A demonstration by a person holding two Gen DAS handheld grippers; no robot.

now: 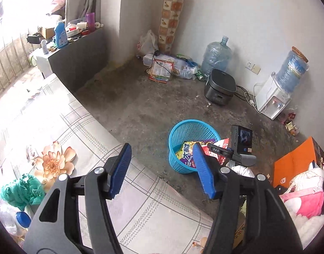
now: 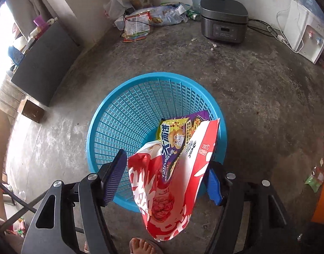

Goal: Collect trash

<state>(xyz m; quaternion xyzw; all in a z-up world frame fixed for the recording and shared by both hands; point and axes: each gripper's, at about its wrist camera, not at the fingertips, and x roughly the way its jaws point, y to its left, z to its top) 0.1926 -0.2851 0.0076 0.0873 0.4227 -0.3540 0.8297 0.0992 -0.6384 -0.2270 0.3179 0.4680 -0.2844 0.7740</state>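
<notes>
A blue mesh basket (image 2: 153, 75) stands on the concrete floor with a purple and yellow snack bag (image 2: 176, 133) inside it. My right gripper (image 2: 165, 169) hovers over the basket's near rim, jaws wide. A red and white snack bag (image 2: 172, 201) hangs loose between them, its top leaning into the basket, and it hides part of the right pad. My left gripper (image 1: 162, 148) is open and empty above the edge of the flowered table (image 1: 77, 127), with the basket (image 1: 191, 124) beyond it. A crumpled green plastic bag (image 1: 22, 190) lies on the table.
A rice cooker (image 2: 223, 21), a water dispenser (image 1: 272, 97) and a water jug (image 1: 217, 57) stand along the wall beside a pile of packets (image 1: 162, 69). Wrappers (image 2: 315, 180) lie near an orange box (image 1: 295, 160). A person's bare foot (image 2: 140, 245) is by the basket.
</notes>
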